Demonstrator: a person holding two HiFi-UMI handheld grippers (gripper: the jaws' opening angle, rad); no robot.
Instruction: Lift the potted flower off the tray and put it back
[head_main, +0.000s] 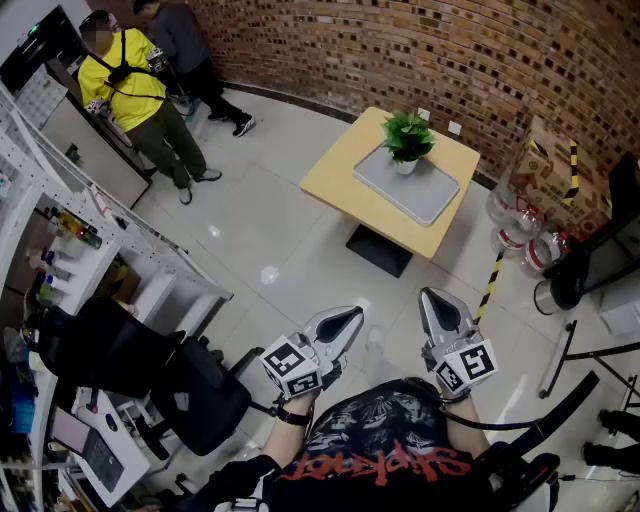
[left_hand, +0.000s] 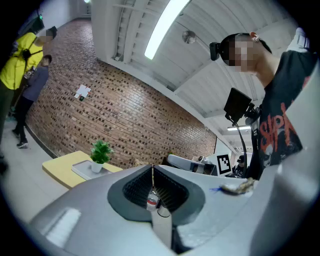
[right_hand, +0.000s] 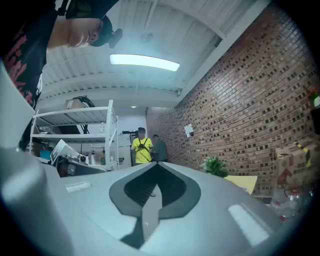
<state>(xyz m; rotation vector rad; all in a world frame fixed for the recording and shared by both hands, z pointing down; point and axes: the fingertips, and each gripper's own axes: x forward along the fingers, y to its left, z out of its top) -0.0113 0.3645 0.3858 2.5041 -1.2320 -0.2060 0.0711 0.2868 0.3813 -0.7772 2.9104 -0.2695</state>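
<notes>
A small green potted flower (head_main: 407, 140) in a white pot stands on a grey tray (head_main: 410, 185) on a yellow table (head_main: 345, 175), far ahead across the floor. The potted flower (left_hand: 99, 156) shows small at the left of the left gripper view, and the potted flower (right_hand: 215, 166) at the right of the right gripper view. My left gripper (head_main: 352, 318) and right gripper (head_main: 432, 297) are held close to my body, level, well short of the table. Both have their jaws together with nothing between them.
Two people (head_main: 150, 75) stand at the far left by white shelving (head_main: 60, 215). A black office chair (head_main: 150, 375) is at my near left. Clear jugs (head_main: 520, 225), a cardboard box (head_main: 545, 160) and black stands (head_main: 590, 370) crowd the right. A brick wall (head_main: 420, 50) runs behind the table.
</notes>
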